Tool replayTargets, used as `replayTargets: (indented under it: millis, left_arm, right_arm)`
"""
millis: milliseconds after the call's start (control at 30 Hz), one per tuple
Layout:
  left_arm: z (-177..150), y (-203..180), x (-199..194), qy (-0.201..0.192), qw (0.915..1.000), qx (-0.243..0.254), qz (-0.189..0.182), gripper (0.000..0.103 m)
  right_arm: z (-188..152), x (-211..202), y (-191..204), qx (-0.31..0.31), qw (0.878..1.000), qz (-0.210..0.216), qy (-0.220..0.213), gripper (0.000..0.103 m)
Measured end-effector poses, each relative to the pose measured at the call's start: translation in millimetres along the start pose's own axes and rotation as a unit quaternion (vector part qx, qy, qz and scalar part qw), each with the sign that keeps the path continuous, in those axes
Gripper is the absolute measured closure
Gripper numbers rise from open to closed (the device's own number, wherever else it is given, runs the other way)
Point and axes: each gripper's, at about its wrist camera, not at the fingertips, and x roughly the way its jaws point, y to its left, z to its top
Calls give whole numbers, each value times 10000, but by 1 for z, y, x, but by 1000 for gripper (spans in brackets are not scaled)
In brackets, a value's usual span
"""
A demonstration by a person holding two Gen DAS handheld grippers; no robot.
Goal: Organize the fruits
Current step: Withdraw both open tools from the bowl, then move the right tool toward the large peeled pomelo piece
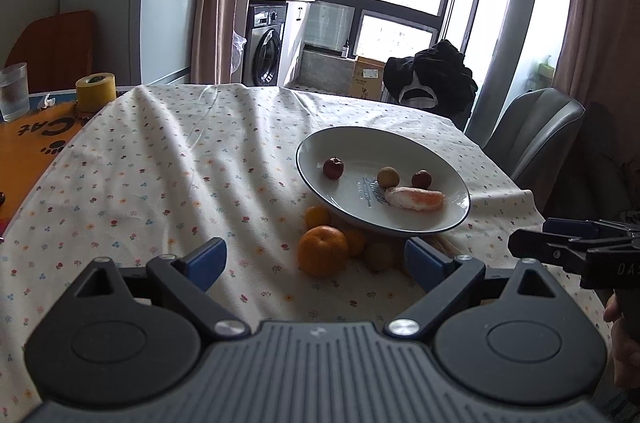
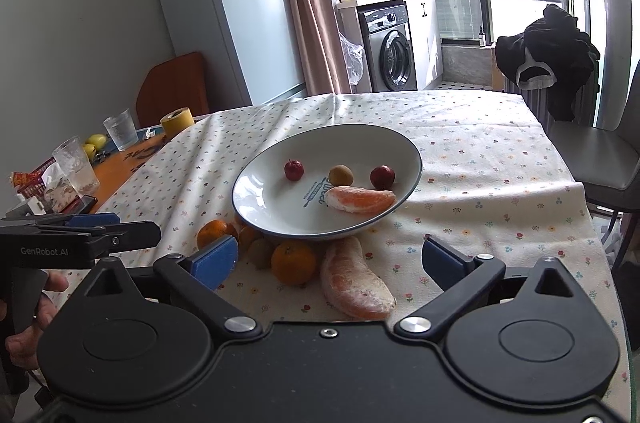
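Observation:
A white plate (image 1: 400, 147) (image 2: 268, 201) on the flowered tablecloth holds two small red fruits (image 2: 294, 169), a yellow-brown one (image 2: 341, 176) and a peeled citrus segment (image 2: 360, 201). At its near rim, on the cloth, lie several oranges (image 1: 322, 250) (image 2: 293, 261), a brown kiwi-like fruit (image 1: 378, 256) and a large peeled segment (image 2: 354, 279). My left gripper (image 1: 314, 255) is open just short of the biggest orange. My right gripper (image 2: 327, 257) is open, with the large segment and an orange between its fingers, untouched.
A yellow tape roll (image 1: 96, 92) and a glass of water (image 1: 14, 91) stand on the orange mat at the left, with more glasses (image 2: 76, 167) nearby. A grey chair (image 1: 536, 139) stands by the table's right edge. Dark clothes (image 2: 548, 59) hang on a chair behind.

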Motion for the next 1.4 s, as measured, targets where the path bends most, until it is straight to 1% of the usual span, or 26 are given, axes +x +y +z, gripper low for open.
replayTargets:
  millis: [300,600,767,1067,1167,1233,1400]
  left_arm:
    - [-8,0,-10,29,10000,5,18,8]
    - [-12,2,-15,48,10000,30,49,8]
    - [-16,2,-12,93,9999,87,75,8]
    - [-22,3,-1,213,9997,123,4,11]
    - [-24,3,4,246,9996,125,3,11]
    - [-25,3,7,264,9996,133,7,12]
    - [-25,5,13,308,9994,133,6,17]
  right_arm:
    - [-12,-13,3,-6,10000,0,11,3]
    - [-19,-16,-1,47,10000,-12,61,3]
    - [-23,-14,-4,75,9999,-28,123,3]
    - [-32,-4,-9,110,9995,-66,288,3]
    - [-33,1,-11,99,9993,-99,333,6]
    - [-33,5,-12,118,9991,-111,389,11]
    - [-33,15,-15,124,9987,-132,476,21]
